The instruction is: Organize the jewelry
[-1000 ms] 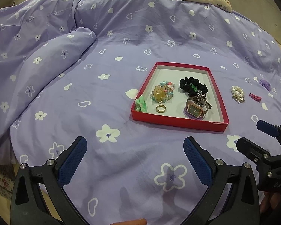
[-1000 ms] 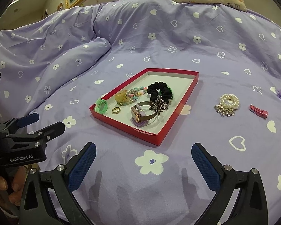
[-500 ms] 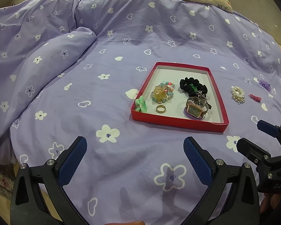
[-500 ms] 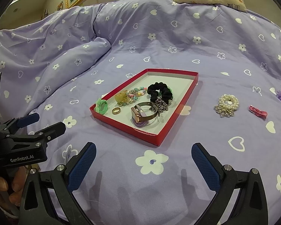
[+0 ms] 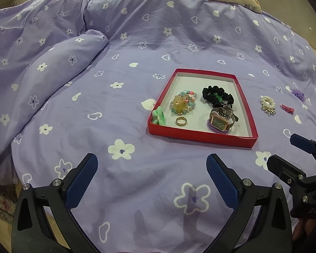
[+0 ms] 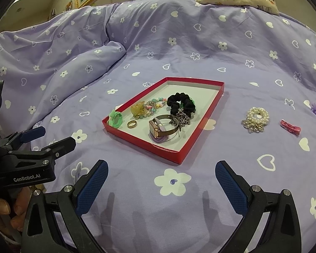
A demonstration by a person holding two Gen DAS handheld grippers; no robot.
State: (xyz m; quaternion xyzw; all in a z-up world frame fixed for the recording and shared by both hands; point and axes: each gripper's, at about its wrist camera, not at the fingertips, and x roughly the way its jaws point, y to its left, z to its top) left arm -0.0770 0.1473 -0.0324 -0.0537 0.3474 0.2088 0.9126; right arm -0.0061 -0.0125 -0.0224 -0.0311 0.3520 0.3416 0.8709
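Matt cloth bedspread [image 5: 137,42], glossy metal ring [image 5: 181,121]

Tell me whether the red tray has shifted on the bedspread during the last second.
No. The red tray sits in the same place against the white flower print near its front-left corner.

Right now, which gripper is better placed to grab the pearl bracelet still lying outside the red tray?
Right. The pearl bracelet lies on the bedspread right of the red tray, ahead of the open right gripper. The left gripper would have to cross the tray.
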